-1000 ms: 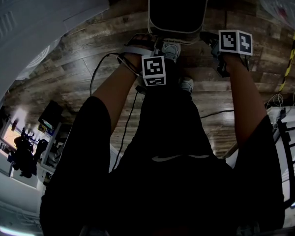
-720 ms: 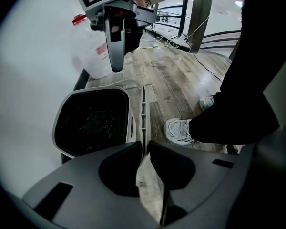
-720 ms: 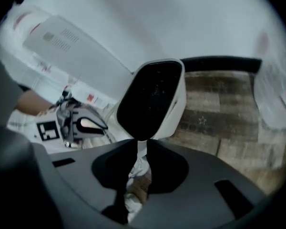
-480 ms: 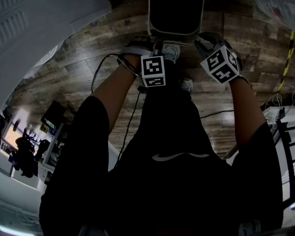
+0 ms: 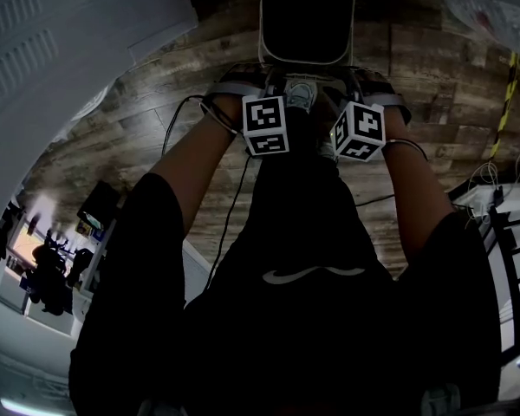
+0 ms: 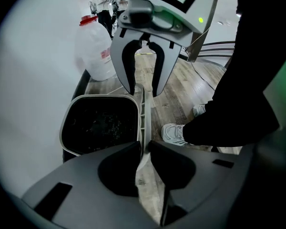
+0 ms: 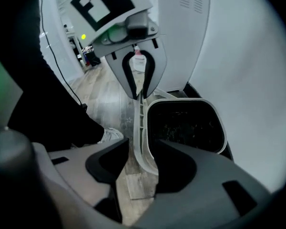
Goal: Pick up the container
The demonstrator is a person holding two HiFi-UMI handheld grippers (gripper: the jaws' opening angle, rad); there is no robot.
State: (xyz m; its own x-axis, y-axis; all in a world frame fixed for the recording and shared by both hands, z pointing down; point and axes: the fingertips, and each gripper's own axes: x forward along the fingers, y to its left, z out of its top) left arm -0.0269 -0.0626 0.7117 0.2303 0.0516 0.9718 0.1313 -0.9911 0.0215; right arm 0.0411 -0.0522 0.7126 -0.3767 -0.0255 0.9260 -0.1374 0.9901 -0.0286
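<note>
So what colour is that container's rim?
The container has a pale grey rim, black inside; clearest in the left gripper view.

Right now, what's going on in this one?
A standing person works two handheld grippers on a light-rimmed container, dark inside, in front of their feet. The left gripper is clamped on the container's near rim. The right gripper straddles the same rim further along, but its jaws have just been opening and stand wide, not pressing on it. So only the left one holds it at this moment.
</note>
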